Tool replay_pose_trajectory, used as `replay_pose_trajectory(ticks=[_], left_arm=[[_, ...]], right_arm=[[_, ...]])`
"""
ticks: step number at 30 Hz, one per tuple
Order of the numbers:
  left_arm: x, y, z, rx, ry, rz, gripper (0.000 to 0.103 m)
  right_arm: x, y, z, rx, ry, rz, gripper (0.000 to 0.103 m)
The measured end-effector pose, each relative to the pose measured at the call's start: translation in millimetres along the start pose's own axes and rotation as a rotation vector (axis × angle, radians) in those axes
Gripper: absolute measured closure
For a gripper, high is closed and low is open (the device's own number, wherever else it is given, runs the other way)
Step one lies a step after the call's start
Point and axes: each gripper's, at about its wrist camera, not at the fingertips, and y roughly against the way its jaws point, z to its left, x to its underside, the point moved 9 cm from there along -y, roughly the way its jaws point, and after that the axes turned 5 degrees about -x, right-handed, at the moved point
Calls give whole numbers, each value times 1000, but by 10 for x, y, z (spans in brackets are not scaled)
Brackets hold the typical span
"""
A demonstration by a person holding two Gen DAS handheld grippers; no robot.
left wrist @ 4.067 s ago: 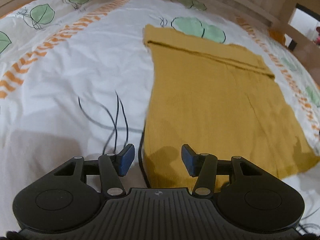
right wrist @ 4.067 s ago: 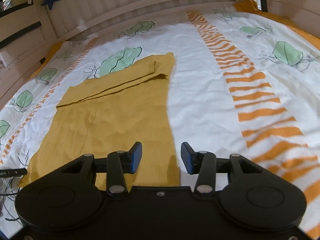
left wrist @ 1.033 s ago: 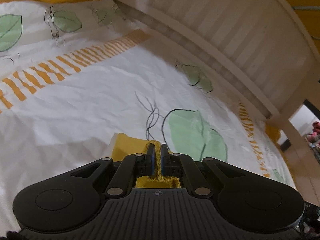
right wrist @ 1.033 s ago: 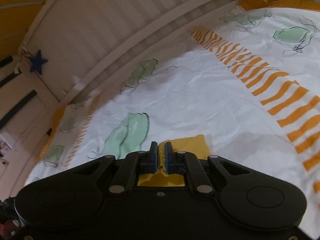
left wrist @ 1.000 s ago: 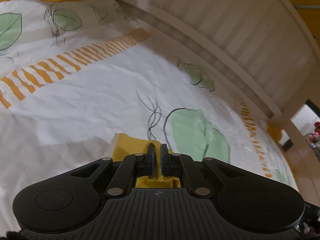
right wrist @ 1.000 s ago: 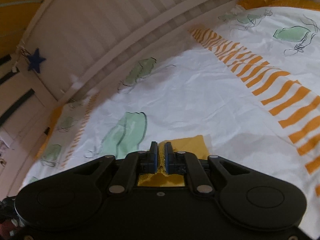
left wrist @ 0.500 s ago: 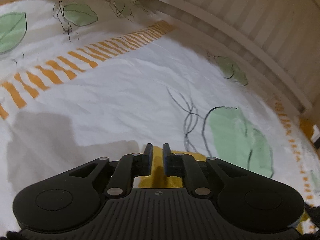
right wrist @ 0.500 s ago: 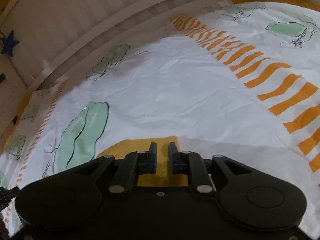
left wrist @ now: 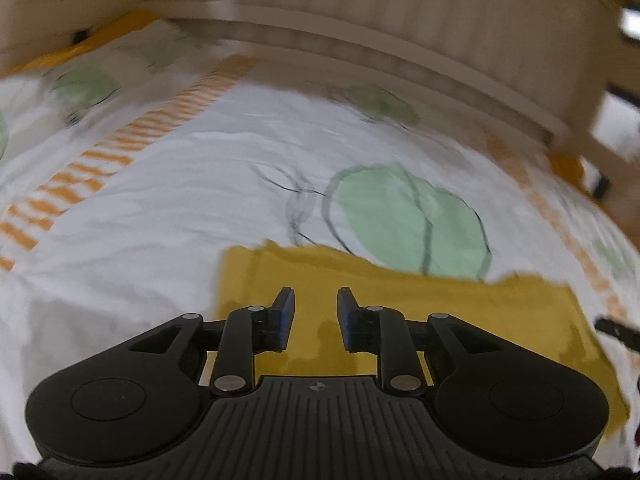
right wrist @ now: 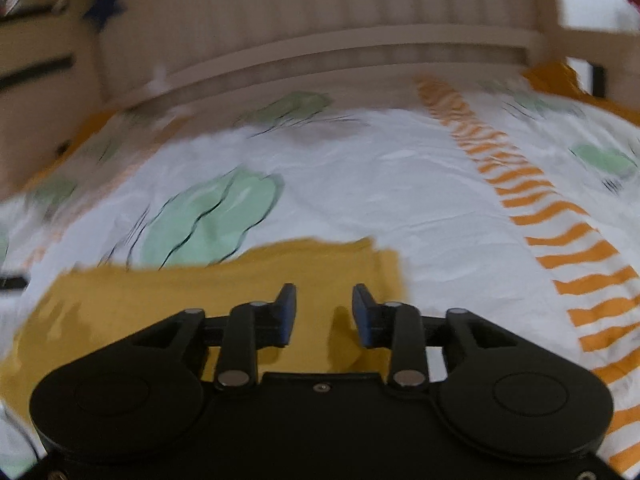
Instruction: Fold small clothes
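Observation:
A mustard-yellow garment (left wrist: 400, 304) lies folded on the white bedsheet (left wrist: 168, 208). It also shows in the right wrist view (right wrist: 224, 288). My left gripper (left wrist: 316, 316) is open and empty, above the garment's left part. My right gripper (right wrist: 324, 312) is open and empty, above the garment's right part near its right edge (right wrist: 394, 276). Both views are motion-blurred.
The sheet carries green leaf prints (left wrist: 408, 216) and orange stripes (right wrist: 560, 232). A wooden slatted bed rail (left wrist: 360, 12) runs along the far side and also shows in the right wrist view (right wrist: 320, 12). A dark object (left wrist: 618, 332) pokes in at the right edge.
Both grippers were shut on the garment's edge a second ago. They have since opened, let go and pulled back. The garment now lies folded flat.

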Motion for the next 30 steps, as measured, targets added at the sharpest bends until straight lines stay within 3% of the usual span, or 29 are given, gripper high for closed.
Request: replay_pose_trajectory(ticks=[5, 9, 15, 19, 30], left_arm=[[190, -166, -196, -21, -103, 45, 80], [300, -342, -67, -70, -60, 113, 80], [265, -400, 71, -63, 10, 155, 80], [275, -202, 35, -42, 15, 154, 80], [565, 729, -175, 128, 104, 216, 80]], right_arm=[[188, -104, 217, 25, 135, 55, 60], [271, -207, 87, 87, 136, 80, 58], [260, -220, -58, 83, 54, 77, 56], [203, -76, -49, 64, 23, 64, 55], [169, 850, 20, -27, -65, 46, 51]])
